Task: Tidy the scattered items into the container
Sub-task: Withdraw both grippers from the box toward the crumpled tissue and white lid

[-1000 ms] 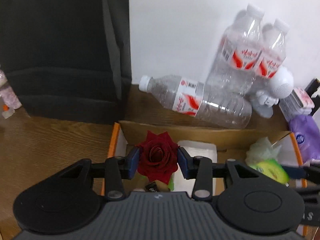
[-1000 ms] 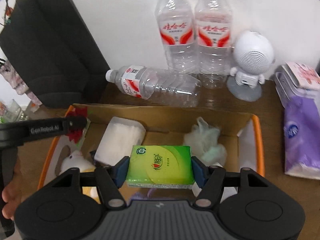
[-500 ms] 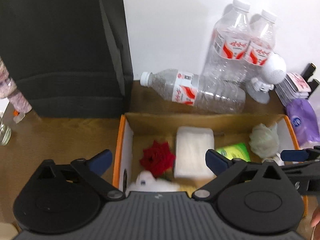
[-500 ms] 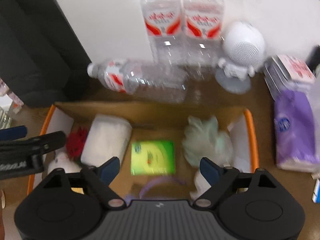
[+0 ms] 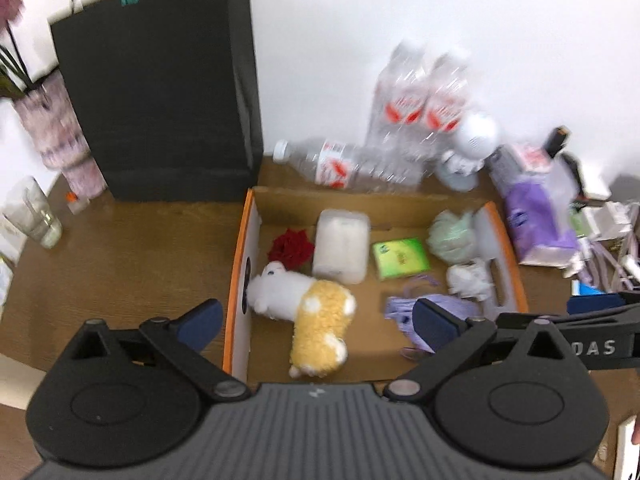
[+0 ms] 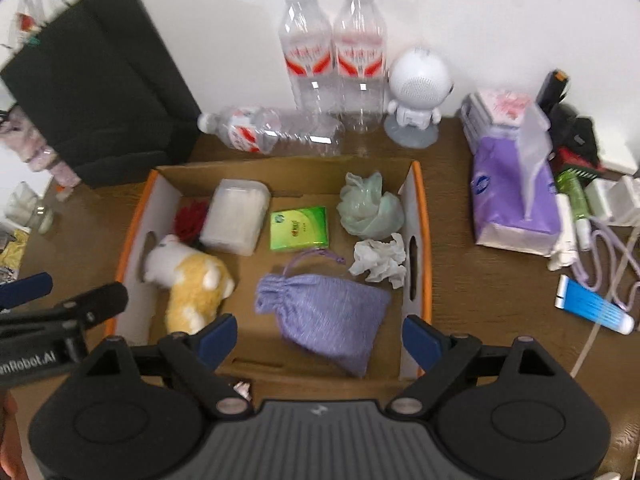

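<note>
An orange-rimmed cardboard box (image 6: 422, 200) (image 5: 240, 240) sits on the wooden table. In it lie a red rose (image 5: 290, 249) (image 6: 190, 218), a green tissue pack (image 6: 299, 227) (image 5: 400, 258), a white wipes pack (image 6: 235, 222), a plush toy (image 5: 308, 312) (image 6: 188, 280), a purple drawstring pouch (image 6: 328, 316), a green mesh puff (image 6: 370, 206) and a crumpled tissue (image 6: 380, 260). My left gripper (image 5: 316, 322) is open and empty, high above the box's near left. My right gripper (image 6: 320, 336) is open and empty above the box's near edge.
Behind the box lie one water bottle (image 6: 272, 130) on its side, two upright bottles (image 6: 336, 52) and a white robot speaker (image 6: 418, 92). A black bag (image 5: 160, 92) stands back left. A purple tissue pack (image 6: 514, 196), a blue tube (image 6: 594, 310) and cables lie at right.
My left gripper let go of the rose and my right let go of the green tissue pack; both now lie in the box. Both grippers opened and pulled up and back.
</note>
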A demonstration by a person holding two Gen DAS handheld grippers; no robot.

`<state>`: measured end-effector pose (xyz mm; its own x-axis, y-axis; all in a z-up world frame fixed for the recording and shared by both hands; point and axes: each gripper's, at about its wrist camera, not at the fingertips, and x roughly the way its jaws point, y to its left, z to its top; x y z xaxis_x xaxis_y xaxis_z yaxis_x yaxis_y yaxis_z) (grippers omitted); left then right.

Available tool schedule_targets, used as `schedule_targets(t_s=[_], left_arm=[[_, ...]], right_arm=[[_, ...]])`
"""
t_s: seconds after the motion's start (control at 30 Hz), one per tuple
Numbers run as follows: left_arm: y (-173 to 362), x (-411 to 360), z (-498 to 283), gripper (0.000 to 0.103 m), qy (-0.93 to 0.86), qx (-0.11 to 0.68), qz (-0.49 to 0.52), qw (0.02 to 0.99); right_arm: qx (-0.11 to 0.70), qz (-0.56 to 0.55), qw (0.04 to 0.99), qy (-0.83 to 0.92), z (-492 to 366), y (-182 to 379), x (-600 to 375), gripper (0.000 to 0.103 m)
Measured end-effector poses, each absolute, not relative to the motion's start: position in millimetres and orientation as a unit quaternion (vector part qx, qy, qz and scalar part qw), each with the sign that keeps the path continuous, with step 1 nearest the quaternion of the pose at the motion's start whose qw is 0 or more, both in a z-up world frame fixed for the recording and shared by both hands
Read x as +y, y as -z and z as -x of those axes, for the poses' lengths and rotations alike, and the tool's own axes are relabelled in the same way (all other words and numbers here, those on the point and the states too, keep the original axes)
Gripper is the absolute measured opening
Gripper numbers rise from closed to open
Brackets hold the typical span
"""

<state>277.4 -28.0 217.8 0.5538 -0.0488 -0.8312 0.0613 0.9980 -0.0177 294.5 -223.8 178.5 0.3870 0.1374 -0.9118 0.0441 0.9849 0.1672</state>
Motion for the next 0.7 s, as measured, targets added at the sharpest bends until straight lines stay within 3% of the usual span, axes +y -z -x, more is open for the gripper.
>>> schedule_targets(t_s=[0.4, 0.7], left_arm=[[-286, -31, -147, 0.103, 0.049, 0.364, -0.033, 0.929], [-222, -20, -29, 0.103, 0.036, 0.248, -0.031, 0.968]], right_arm=[[0.458, -0.077, 0.885, -0.040, -187, -254, -223, 0.094], [0.351, -0.117, 0.927, -0.063, -75, -213, -236, 0.095]])
